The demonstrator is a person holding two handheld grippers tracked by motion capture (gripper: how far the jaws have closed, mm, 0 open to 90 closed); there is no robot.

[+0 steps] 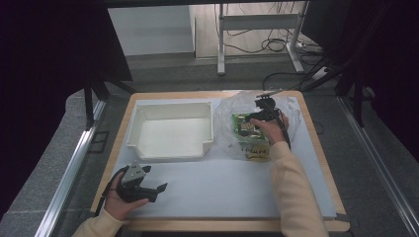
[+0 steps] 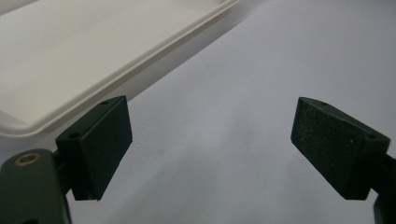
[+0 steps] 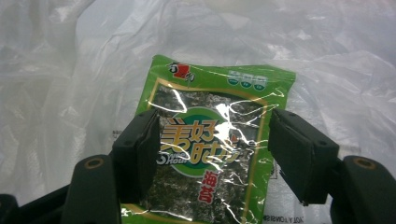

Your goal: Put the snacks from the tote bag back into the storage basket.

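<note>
Right gripper view: right gripper (image 3: 212,154), jaws spread, straddles the seaweed snack packet (image 3: 212,144) on the plastic bag (image 3: 70,93); closing comes next.

A green seaweed snack packet (image 3: 210,144) is seen lying flat, face up, on a crumpled clear plastic bag (image 1: 230,116) at the table's far right corner. Its front is glossy, with a clear window showing dark seaweed, a gold border, large yellow Chinese characters across the middle and a small red logo at one top corner. In the high view the green packet (image 1: 245,127) is found just right of the white tray, and something yellow (image 1: 258,150), possibly a second packet, is glimpsed just nearer the table's front edge, too blurred to be named.
</note>
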